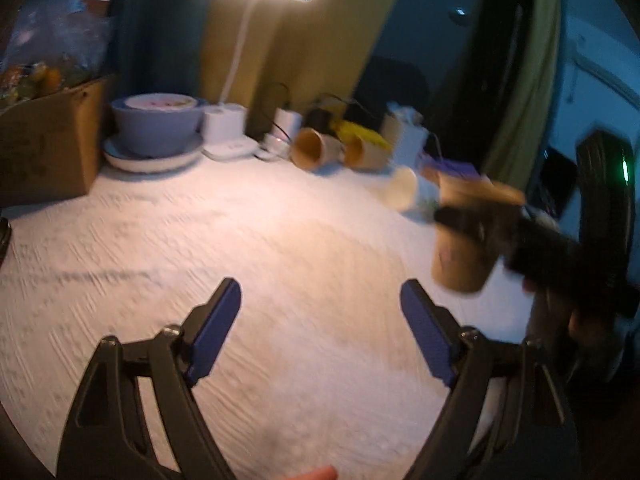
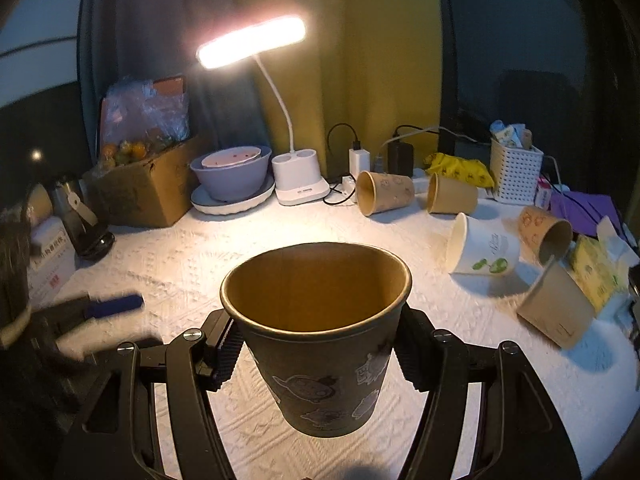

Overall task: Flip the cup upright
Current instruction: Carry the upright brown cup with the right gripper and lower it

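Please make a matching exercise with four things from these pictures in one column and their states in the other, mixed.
Things:
1. brown paper cup with cartoon prints
2. white paper cup with green leaf print
3. left hand-held gripper
4. white desk lamp

States:
a. open, holding nothing
b. switched on
c. lying on its side
d. held mouth up by the right hand-held gripper

Pairs: 1-d, 2-c, 3-a, 4-b

Home desk: lamp (image 2: 251, 42), curtains (image 2: 384, 60).
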